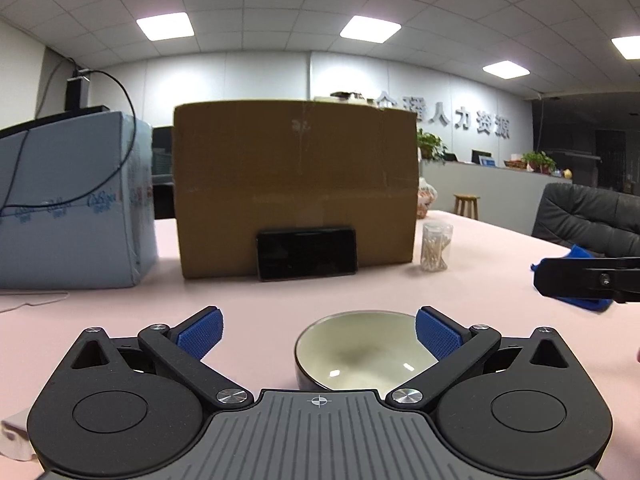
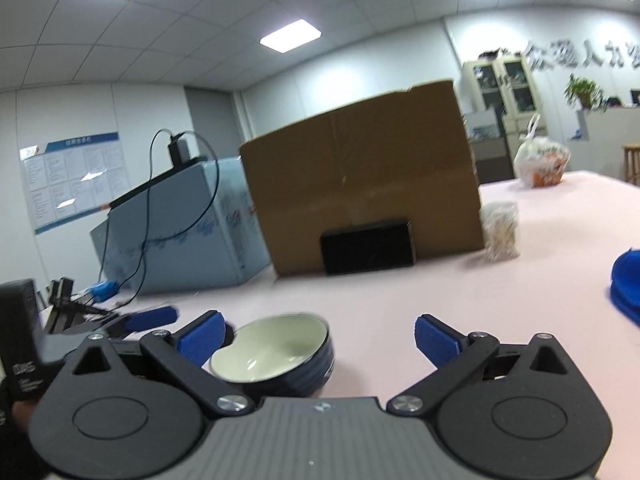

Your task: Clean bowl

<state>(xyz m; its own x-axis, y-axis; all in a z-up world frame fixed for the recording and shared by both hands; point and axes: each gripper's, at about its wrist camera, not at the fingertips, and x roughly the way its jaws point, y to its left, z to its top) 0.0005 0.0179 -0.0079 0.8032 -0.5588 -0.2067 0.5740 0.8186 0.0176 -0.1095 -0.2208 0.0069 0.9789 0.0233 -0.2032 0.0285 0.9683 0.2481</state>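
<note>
Here's the dark-blue ceramic bowl with the cream inside (image 1: 362,354), sitting upright on the pale pink bench (image 1: 360,292) right in front of me. Nothing inside it that I can make out, just a faint darker patch at the bottom and a couple of light reflections.

Further back, a clear round plastic tub of cotton swabs (image 1: 436,246) stands just beside the right corner of the big brown cardboard box (image 1: 296,184). A black rectangular phone-like slab (image 1: 306,254) leans against the box front. To the left is a pale blue wrapped carton (image 1: 72,204) with a black cable draped over it.

Now my left claw (image 1: 319,334): spread wide, blue ribbed pads well apart, gripping nothing. The bowl sits low between the fingers, closer to the right pad, and I can't tell whether that pad touches the rim.

My right claw (image 2: 319,338): wide too, nothing held. From this side the bowl lies by its left pad (image 2: 200,338), which overlaps the rim in the picture; contact I can't confirm. A folded blue cloth (image 2: 626,280) lies on the bench off to the right, clear of the pads.

Writing: blue script on the carton, too blurred to read. Large raised Chinese characters on the far wall (image 1: 452,118), including 人力资源.
</note>
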